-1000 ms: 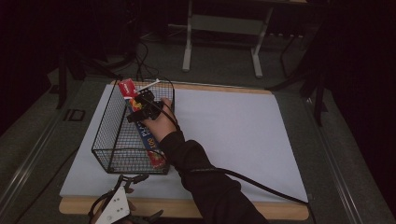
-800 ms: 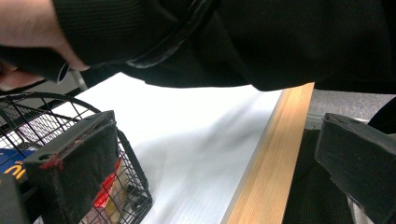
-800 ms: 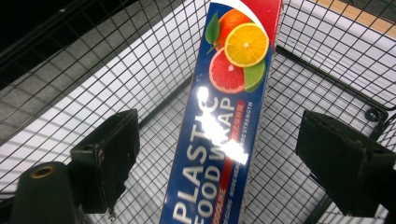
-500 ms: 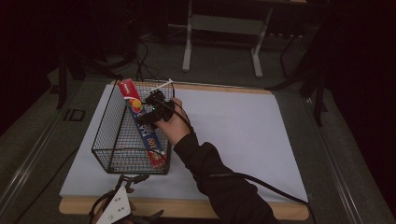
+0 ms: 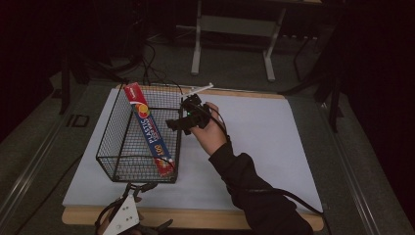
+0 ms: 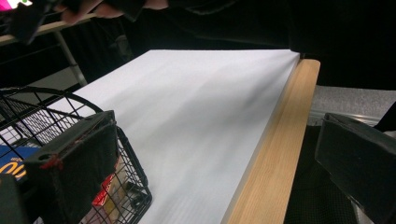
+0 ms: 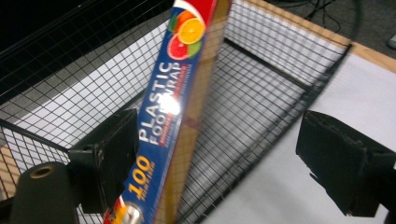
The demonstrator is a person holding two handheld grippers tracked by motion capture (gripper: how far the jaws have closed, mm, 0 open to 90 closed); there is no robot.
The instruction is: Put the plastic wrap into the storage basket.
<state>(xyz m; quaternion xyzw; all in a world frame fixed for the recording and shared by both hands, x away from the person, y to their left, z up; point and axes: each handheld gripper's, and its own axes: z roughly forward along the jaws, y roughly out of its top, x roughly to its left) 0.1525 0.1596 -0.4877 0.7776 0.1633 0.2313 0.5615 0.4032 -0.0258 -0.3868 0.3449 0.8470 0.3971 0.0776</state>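
**A:** High view, centre-left of frame — right gripper (image 5: 182,119) sits just outside the wire basket (image 5: 111,147), at its right wall. A sec ago it was further in, over the box; half a sec ago it was already backing off toward the right. Now it's off the box altogether.

**B:** And the box?

**A:** Plastic wrap box (image 5: 149,131) is in the basket, lying slantwise — red end propped up past the far rim at upper left, low end down in the near right corner. It hasn't shifted since the gripper let go, so I'd judge the drop-off done.

**B:** Jaws?

**A:** Right gripper view: spread wide, nothing between them but the box (image 7: 175,107) and mesh further off. No contact w/ either.

**B:** Left one?

**A:** Left gripper (image 5: 128,220) idles at the bottom edge, near the table's (image 5: 274,142) wooden lip. Its own view shows the jaws apart, empty, one in front of the basket's (image 6: 130,154) corner.

**B:** Any print legible?

**A:** "PLASTIC FOOD WRAP" in white on blue, "100" in yellow lower down, citrus slices pictured at the top. Smaller red line under the title — too blurred to read. No brand name I can make out.
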